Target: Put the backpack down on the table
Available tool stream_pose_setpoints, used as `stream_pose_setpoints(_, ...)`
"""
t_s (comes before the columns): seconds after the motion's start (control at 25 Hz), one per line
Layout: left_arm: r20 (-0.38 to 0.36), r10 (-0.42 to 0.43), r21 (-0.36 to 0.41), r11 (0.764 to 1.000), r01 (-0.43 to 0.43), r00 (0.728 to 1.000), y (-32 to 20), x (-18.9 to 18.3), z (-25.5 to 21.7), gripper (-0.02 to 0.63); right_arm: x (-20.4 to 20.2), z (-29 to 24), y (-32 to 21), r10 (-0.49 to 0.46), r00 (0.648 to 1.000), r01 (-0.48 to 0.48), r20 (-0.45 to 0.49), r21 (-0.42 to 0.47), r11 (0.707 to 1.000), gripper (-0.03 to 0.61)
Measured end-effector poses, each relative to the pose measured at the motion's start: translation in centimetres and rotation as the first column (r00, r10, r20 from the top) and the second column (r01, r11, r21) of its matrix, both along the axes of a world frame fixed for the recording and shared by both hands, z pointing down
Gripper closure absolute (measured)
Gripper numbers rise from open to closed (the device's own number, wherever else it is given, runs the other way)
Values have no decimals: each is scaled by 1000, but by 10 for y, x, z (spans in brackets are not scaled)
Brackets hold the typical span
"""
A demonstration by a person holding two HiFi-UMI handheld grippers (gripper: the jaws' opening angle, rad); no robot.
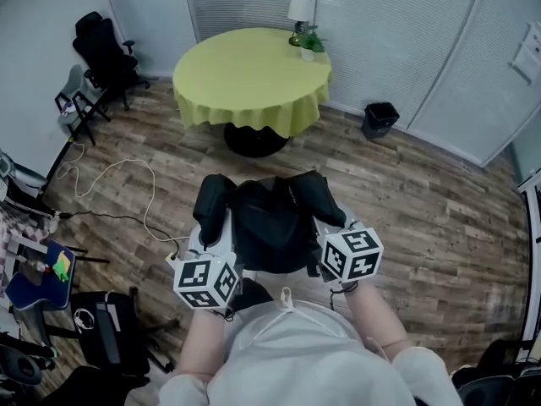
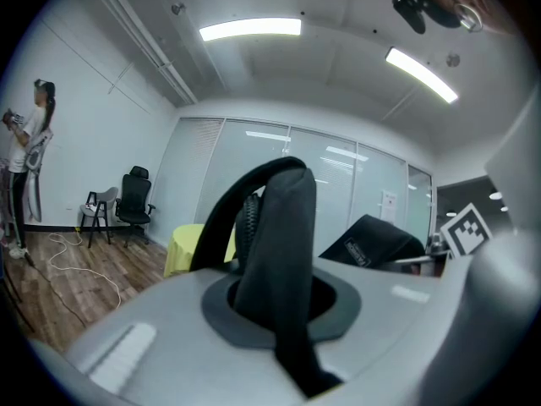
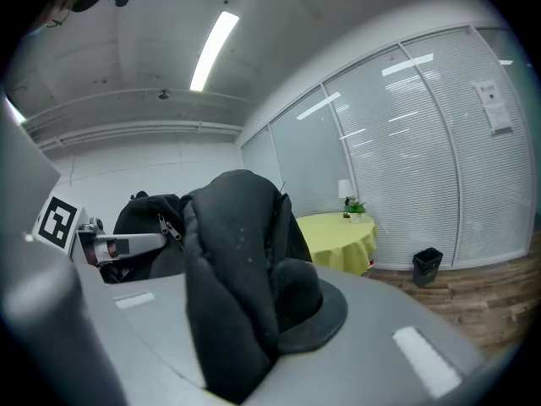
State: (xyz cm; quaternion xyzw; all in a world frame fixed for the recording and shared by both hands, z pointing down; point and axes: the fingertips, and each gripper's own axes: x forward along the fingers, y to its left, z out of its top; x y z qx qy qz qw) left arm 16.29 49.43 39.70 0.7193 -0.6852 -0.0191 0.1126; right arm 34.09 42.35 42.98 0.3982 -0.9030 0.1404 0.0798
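Head view: the black backpack hangs in the air, well short of the yellow-clothed round table straight ahead. The left gripper and right gripper are each clamped tight on one of its padded straps, level with each other and equally far from the table.

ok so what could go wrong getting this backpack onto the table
The backpack hangs only from strap fabric pinched in the left gripper and right gripper; it could slip out on the way. A lamp and potted plant stand at the far edge of the table, so a swung bag might knock them. A loose cable lies on the floor to the left, a possible trip.
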Motion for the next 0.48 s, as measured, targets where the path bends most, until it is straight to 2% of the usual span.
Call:
stream_pose_setpoints(0.2,-8,-5,-18,1000,4,1000,-22,-23,11,592,-22,9,-22,-4,1000,4,-10,-12,1000,549)
stream_pose_setpoints(0.48,-24,14,-34,999,-15,1000,-81,-79,13,592,-76,9,-76,16,1000,-17,-16,-30,999,549)
